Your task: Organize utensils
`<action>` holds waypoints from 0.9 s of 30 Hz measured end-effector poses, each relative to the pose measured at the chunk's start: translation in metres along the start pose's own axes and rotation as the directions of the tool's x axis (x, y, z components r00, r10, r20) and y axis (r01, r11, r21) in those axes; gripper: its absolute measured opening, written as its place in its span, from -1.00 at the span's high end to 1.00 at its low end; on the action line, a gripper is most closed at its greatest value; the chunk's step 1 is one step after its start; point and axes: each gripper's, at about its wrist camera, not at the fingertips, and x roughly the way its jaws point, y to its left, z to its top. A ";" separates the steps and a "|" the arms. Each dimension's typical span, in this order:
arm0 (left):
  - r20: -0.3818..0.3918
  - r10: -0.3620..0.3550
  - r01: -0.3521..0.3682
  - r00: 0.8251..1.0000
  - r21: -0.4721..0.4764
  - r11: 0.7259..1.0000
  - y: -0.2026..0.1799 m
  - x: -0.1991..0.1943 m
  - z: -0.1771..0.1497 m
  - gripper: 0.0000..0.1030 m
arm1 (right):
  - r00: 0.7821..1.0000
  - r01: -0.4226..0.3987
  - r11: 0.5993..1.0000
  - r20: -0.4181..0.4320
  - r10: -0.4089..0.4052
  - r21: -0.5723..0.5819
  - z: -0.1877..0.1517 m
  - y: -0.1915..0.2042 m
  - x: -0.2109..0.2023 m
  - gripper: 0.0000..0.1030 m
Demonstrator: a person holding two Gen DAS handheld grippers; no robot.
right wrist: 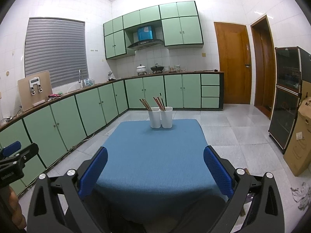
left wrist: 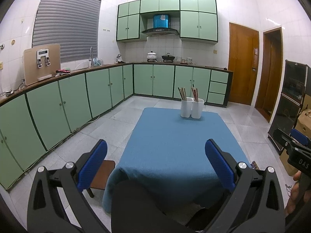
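Two white utensil holders [left wrist: 192, 107] [right wrist: 161, 117] stand side by side at the far end of a table under a blue cloth [left wrist: 175, 147] [right wrist: 153, 155]. Each holder has several chopsticks [left wrist: 182, 93] [right wrist: 146, 104] leaning out of it, brown in the left one and reddish [left wrist: 194, 94] [right wrist: 159, 103] in the right one. My left gripper [left wrist: 155, 167] is open, held above the table's near edge, nothing between its blue pads. My right gripper [right wrist: 155, 172] is open too, at the near edge, empty. Each gripper shows at the edge of the other's view.
Green cabinets [left wrist: 77, 97] line the left and far walls under a counter with a sink, pots and a water dispenser [left wrist: 42, 63]. A small brown stool [left wrist: 101, 176] stands left of the table. A dark cabinet [right wrist: 287, 97], cardboard boxes [right wrist: 299, 136] and wooden doors [right wrist: 233, 62] are at the right.
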 end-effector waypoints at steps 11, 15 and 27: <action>-0.001 0.000 0.000 1.000 -0.003 1.000 -0.002 -0.001 0.000 -0.90 | 1.000 -0.002 1.000 0.002 0.002 -0.002 0.003 0.002 -0.002 -0.88; 0.001 -0.001 0.001 1.000 -0.003 1.000 -0.002 -0.002 -0.001 -0.90 | 1.000 -0.002 1.000 0.001 0.002 -0.001 0.003 0.002 -0.003 -0.88; 0.001 -0.002 0.002 1.000 -0.003 1.000 -0.003 -0.002 0.000 -0.90 | 1.000 -0.003 1.000 0.002 0.003 0.003 0.005 0.003 -0.004 -0.88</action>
